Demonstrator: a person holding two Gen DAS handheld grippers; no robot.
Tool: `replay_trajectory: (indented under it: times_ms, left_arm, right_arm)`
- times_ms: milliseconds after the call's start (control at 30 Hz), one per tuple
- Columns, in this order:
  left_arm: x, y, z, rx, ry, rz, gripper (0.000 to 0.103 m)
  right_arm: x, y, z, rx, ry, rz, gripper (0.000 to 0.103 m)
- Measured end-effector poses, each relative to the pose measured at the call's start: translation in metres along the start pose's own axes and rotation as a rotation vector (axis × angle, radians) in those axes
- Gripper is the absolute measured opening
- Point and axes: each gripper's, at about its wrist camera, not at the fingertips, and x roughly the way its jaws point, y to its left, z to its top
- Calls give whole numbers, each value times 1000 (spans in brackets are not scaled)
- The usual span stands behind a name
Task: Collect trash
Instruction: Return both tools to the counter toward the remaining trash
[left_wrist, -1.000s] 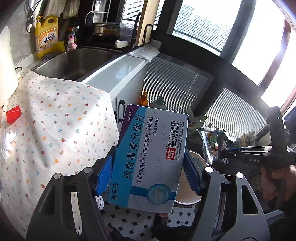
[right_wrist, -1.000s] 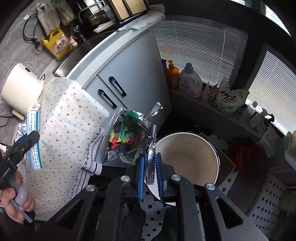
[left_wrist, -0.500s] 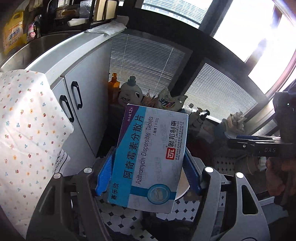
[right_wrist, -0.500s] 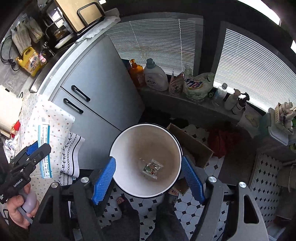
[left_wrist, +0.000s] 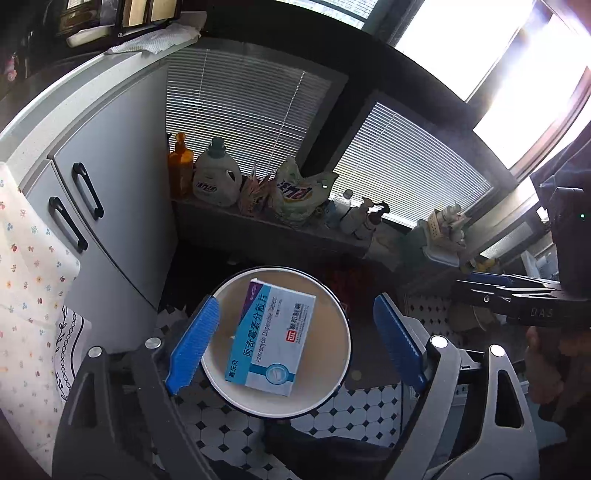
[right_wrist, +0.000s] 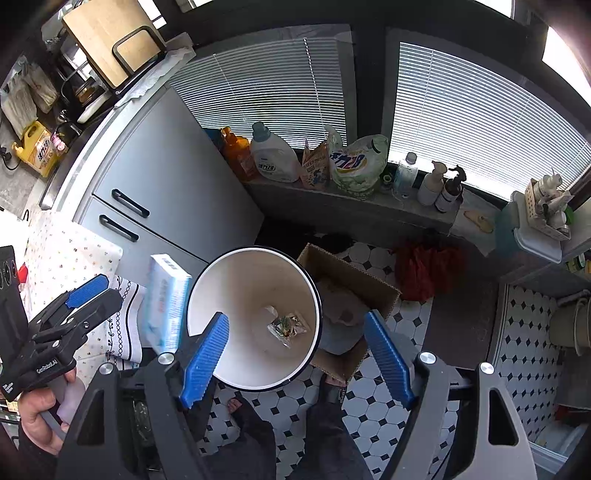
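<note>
Left wrist view: left gripper (left_wrist: 295, 345) spread, empty; blue-white medicine box (left_wrist: 270, 341), free of the pads, over the white bin (left_wrist: 332, 295).

Right wrist view: right gripper (right_wrist: 297, 360) spread, empty; foil wrapper (right_wrist: 288, 326) on bin floor.

Both wrist cameras look steeply down past their own blue jaws from above the bin (left_wrist: 275, 343) (right_wrist: 255, 317) on the tiled floor (right_wrist: 388, 410). The left view sits closer over the rim; the right sits higher and wider. Both share the bin, grey cabinet (left_wrist: 122, 192) (right_wrist: 177, 184), and the sill bottles (left_wrist: 216, 177) (right_wrist: 273, 155) under the blinds.
</note>
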Motion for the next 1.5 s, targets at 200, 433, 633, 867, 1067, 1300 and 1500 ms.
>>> replay_trajectory:
  times_ms: [200, 433, 633, 867, 1067, 1300, 1500]
  left_arm:
    - [-23, 18, -2, -19, -18, 65, 92]
    - [-68, 57, -14, -97, -71, 148, 95]
    - [-113, 90, -32, -161, -125, 227, 95]
    - [-171, 129, -62, -256, -197, 319, 97]
    - [-223, 166, -94, -348, -258, 403, 97]
    - [-279, 206, -131, -439, -321, 491, 97]
    - [-322, 237, -164, -512, -365, 565, 97]
  right_arm:
    - [2, 22, 5, -28, -8, 33, 78]
    - [1, 69, 7, -100, -16, 80, 82]
    - [-4, 118, 7, -174, -26, 123, 84]
    - [-14, 184, 1, -285, -51, 185, 92]
    - [-24, 247, -13, -378, -66, 247, 95]
    - [-34, 319, -35, -486, -70, 304, 95]
    - [-38, 378, -59, -572, -74, 342, 95]
